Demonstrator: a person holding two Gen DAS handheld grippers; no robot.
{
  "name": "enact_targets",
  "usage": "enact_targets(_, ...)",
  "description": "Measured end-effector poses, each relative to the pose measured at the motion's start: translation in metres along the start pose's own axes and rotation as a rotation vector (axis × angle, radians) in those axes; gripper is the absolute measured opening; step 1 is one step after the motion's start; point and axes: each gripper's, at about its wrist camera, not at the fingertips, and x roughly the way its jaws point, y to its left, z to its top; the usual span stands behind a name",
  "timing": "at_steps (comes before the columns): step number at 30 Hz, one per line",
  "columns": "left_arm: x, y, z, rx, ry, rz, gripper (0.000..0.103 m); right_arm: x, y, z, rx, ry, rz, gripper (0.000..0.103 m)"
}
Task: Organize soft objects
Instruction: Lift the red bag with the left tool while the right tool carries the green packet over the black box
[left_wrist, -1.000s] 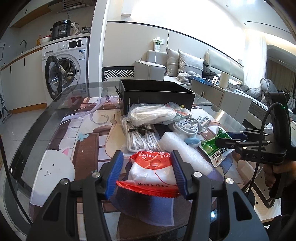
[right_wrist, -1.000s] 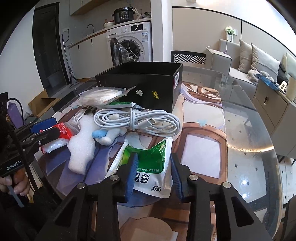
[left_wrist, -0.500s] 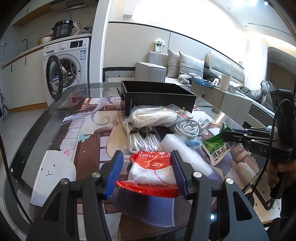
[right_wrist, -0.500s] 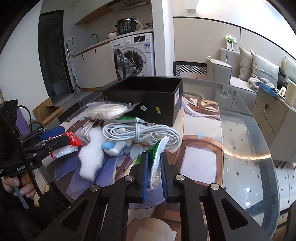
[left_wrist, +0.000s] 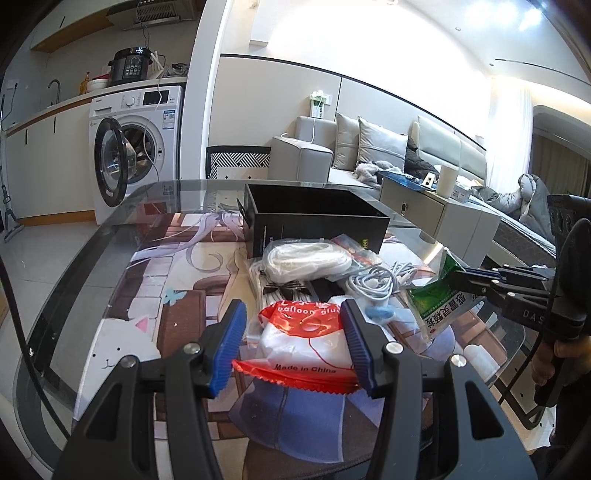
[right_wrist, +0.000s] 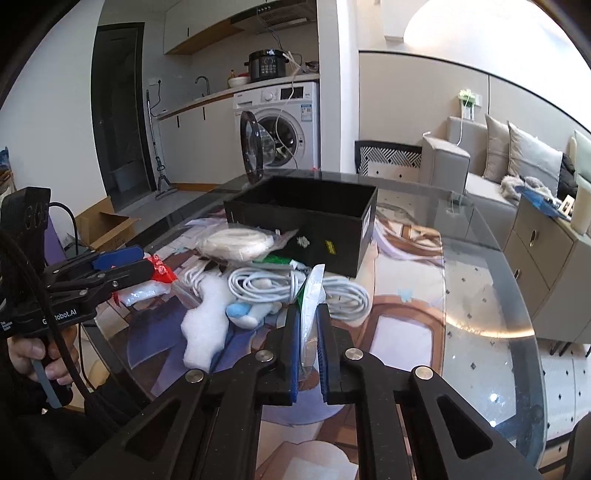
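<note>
My left gripper (left_wrist: 293, 345) is open, its blue pads either side of a red-and-white balloon packet (left_wrist: 306, 343) that lies on the glass table (left_wrist: 110, 280). My right gripper (right_wrist: 307, 350) is shut on a green-and-white pouch (right_wrist: 309, 314) and holds it edge-up above the table; the pouch also shows in the left wrist view (left_wrist: 441, 299). An open black box (right_wrist: 306, 225) stands behind the pile. In front of it lie a bagged white cord (right_wrist: 236, 243), a coiled white cable (right_wrist: 280, 286), a white foam piece (right_wrist: 205, 325) and a small blue-and-white plush (right_wrist: 251, 312).
The round glass table's edge (right_wrist: 517, 332) curves at the right over a printed mat (right_wrist: 406, 295). A washing machine (left_wrist: 133, 147) with its door open stands behind, a sofa (left_wrist: 369, 151) and a low cabinet (right_wrist: 546, 266) to the right.
My right gripper closed on the green pouch and lifted it off the table, turning it edge-up. The left gripper stayed open around the balloon packet.
</note>
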Motion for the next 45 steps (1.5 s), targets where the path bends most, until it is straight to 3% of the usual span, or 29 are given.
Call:
enact_targets(26,0.019,-0.002,0.056,0.014,-0.092,0.016,0.052,-0.024,0.007,0.068,-0.067,-0.171,0.005,0.008)
enact_targets(45,0.073,-0.005,0.100,-0.002,-0.117,0.022,0.052,0.009,-0.001,0.107,-0.065,-0.201,0.020,0.008)
